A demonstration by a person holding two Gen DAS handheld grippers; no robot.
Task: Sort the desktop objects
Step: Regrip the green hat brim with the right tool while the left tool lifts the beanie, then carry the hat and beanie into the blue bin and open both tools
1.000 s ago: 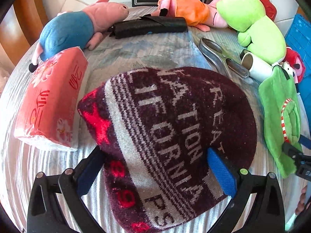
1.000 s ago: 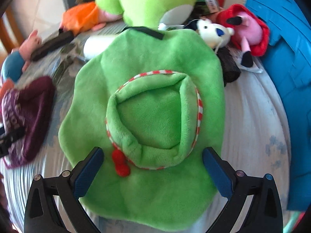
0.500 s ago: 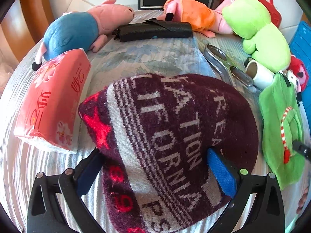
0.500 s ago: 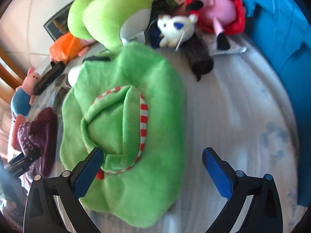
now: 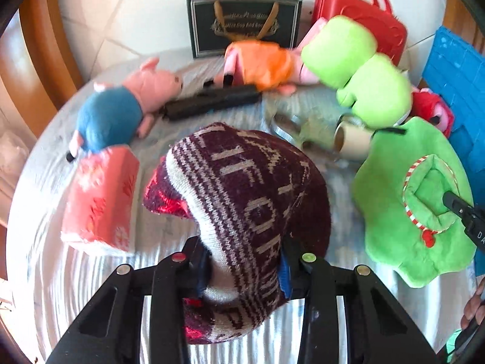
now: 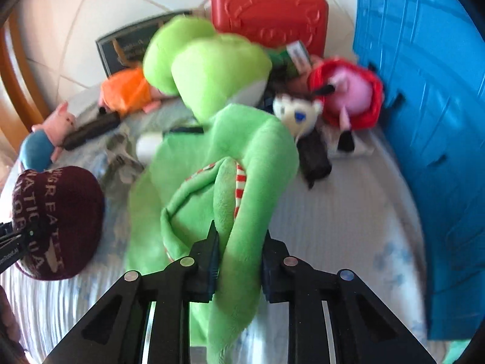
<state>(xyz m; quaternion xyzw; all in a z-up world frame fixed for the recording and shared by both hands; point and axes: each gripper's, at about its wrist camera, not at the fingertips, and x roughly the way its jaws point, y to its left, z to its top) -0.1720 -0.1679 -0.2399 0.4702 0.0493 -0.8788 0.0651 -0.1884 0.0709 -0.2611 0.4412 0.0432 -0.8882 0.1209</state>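
Knit hat (image 5: 242, 212), maroon with pale lettering, is pinched in my left gripper (image 5: 242, 270): both fingers are pressed into its near brim and the fabric bunches up between them, at the near middle of the surface (image 5: 91, 273). My right gripper (image 6: 238, 261) is closed narrowly on a fold of the green plush hat (image 6: 218, 166), whose red-and-white trim shows just beyond the fingers. From the left camera, a red tissue pack (image 5: 100, 200) lies just left of the knit hat, and a pig plush in blue (image 5: 121, 112) sits farther left behind it. A black folded item (image 5: 212, 103) lies beyond, with an orange-clad plush (image 5: 260, 63) and a lime-green plush (image 5: 363, 75) at the far side. From the right camera, a blue crate (image 6: 424, 121) stands at the right, and a red case (image 6: 269, 9) stands far behind.
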